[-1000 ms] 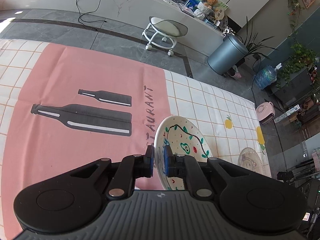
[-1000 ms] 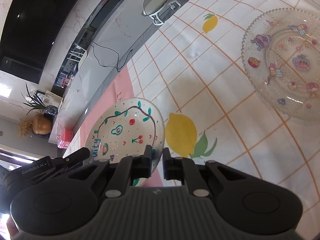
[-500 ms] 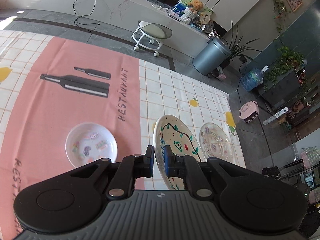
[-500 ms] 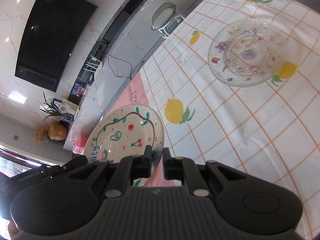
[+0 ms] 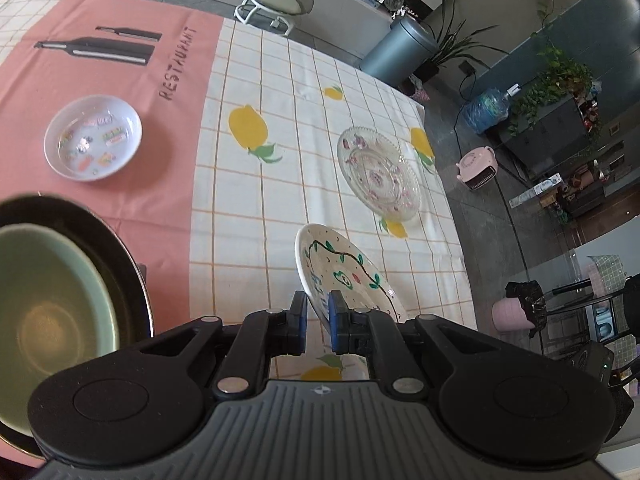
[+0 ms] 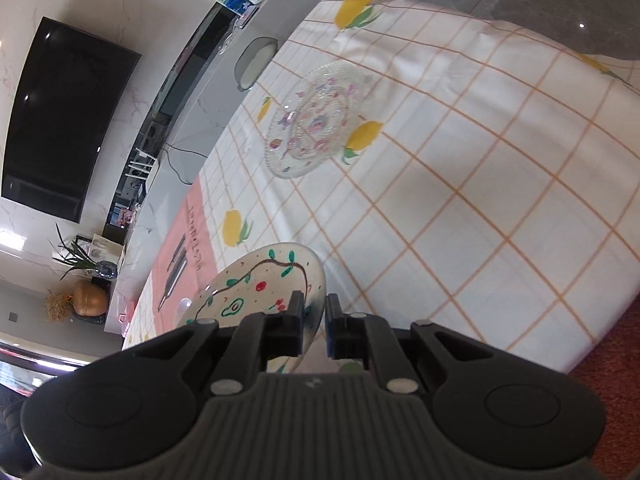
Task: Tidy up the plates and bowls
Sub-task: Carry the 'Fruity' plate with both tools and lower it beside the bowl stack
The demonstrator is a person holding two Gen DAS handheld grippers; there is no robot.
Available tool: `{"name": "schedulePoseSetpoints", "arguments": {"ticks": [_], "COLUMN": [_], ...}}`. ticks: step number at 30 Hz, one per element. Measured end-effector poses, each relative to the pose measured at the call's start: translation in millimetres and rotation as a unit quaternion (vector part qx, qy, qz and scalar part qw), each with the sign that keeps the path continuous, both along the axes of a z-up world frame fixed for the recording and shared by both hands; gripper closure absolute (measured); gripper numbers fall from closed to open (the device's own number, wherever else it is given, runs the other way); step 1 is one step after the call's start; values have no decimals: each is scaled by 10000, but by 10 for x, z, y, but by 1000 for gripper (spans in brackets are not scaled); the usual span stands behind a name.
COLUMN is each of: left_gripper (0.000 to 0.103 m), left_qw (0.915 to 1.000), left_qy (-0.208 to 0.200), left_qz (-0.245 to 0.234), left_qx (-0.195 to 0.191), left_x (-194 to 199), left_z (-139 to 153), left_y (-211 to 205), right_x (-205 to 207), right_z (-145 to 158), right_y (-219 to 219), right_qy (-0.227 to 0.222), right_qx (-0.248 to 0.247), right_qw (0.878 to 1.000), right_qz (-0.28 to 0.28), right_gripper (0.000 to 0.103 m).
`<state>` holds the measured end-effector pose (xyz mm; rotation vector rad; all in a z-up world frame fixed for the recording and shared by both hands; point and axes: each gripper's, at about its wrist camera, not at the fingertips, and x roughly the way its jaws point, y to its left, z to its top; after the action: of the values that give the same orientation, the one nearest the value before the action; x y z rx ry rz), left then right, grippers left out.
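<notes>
Far left in my L wrist view: green bowl (image 5: 52,312) nested in a dark pan (image 5: 124,264), close to the lens. Next, small white dish (image 5: 93,137) w/ stickers sits on the pink part of the cloth-covered counter (image 5: 248,208). My left tongs (image 5: 317,320) are clenched on the painted plate (image 5: 340,276), gripping its rim; plate is tilted, held above the cloth. Beyond it to the right, glass plate (image 5: 379,174) lies flat near the counter edge, well apart. R wrist view: right tongs (image 6: 312,326) pinch the same plate's opposite rim, so both hold it.
</notes>
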<state>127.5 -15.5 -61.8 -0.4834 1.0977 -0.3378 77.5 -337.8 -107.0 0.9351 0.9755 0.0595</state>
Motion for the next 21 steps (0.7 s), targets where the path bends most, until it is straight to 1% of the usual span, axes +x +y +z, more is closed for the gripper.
{"name": "schedulePoseSetpoints", "arguments": {"ticks": [4, 6, 9, 12, 21], "left_gripper": [92, 92, 92, 92, 91], "left_qw": [9998, 9996, 9993, 9986, 9966], "left_qy": [190, 285, 341, 475, 607], "left_qz": [49, 88, 139, 226, 424], "left_qx": [-1, -4, 60, 103, 373], "left_x": [-94, -171, -224, -251, -305], "left_z": [-199, -267, -343, -419, -579], "left_y": [-54, -70, -95, -99, -81], "right_x": [-102, -144, -189, -207, -195], "right_z": [-166, -230, -310, -315, -291], "right_y": [-85, -101, -145, -146, 9], "right_qy": [204, 263, 321, 284, 217], "right_qx": [-39, -99, -32, -81, -440], "right_qw": [9998, 9996, 9995, 9995, 9987], "right_qz": [-57, -32, -62, -81, 142], "right_gripper": [95, 95, 96, 96, 95]}}
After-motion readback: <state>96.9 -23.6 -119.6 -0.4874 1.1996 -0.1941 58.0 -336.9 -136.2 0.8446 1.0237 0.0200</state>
